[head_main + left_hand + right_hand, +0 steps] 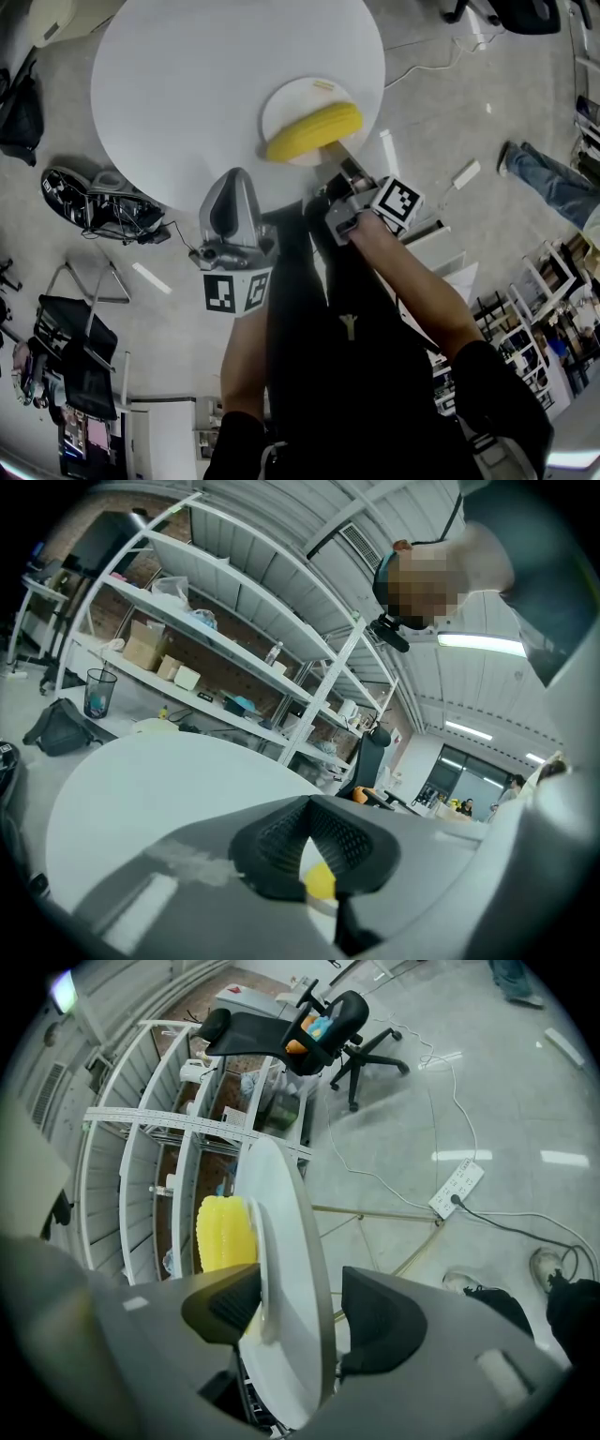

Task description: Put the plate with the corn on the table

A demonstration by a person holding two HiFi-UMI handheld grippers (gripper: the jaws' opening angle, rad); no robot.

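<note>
A yellow corn cob [314,131] lies on a pale round plate [292,101], which rests on the white round table [187,84] near its front edge. My right gripper [339,161] is at the plate's near rim. In the right gripper view its jaws straddle the plate's rim [255,1274] and the table edge [292,1260]. One pad lies by the rim under the corn [223,1232] and the other stands off below the tabletop: right gripper [295,1312] open. My left gripper [232,178] hangs at the table's front edge, shut and empty [307,803], with the corn [321,881] visible past it.
A power strip [466,173] and cables lie on the floor to the right, near a person's legs [553,183]. Shoes and bags [66,192] sit on the floor at the left. An office chair [319,1026] and metal shelving [234,658] stand beyond the table.
</note>
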